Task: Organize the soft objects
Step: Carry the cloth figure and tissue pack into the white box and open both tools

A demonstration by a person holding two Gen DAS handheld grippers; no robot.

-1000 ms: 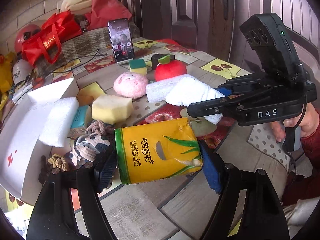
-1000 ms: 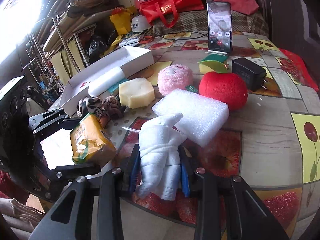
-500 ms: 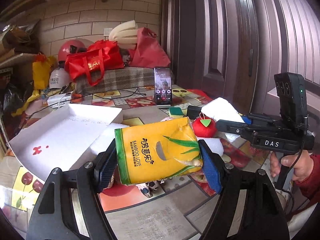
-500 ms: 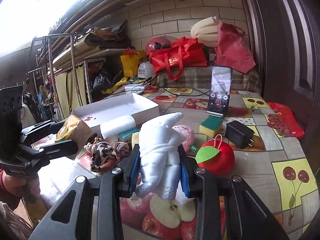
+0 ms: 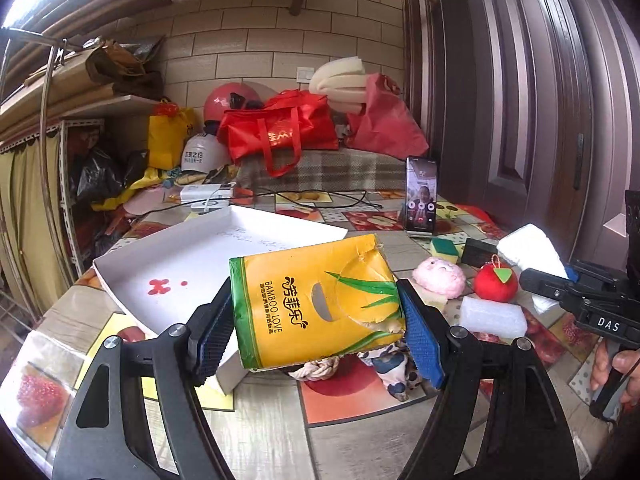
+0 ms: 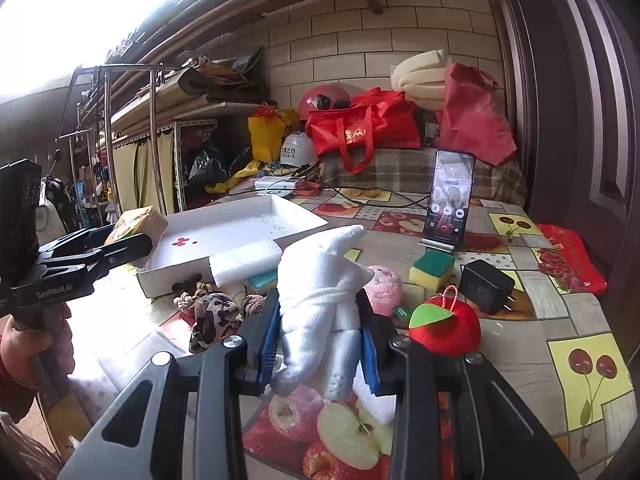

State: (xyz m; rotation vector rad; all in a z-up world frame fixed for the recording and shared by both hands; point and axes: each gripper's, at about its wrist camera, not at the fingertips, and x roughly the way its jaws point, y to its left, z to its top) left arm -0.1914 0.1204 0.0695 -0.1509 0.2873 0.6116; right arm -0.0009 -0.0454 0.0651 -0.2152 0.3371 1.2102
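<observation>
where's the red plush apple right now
In the right wrist view the red plush apple sits on the table just right of the right gripper, between the pink plush and the black charger.

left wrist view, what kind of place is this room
Probably a lived-in home storeroom or entry room: a fruit-print oilcloth table, a cluttered metal shelf rack against a tiled wall, and red shopping bags and helmets piled beside a dark wooden door.

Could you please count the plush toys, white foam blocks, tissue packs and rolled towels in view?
Plush toys: 2, pink plush and red apple
White foam blocks: 2
Tissue packs: 1, in left tool
Rolled towels: 1, in right tool
Total: 6
</observation>
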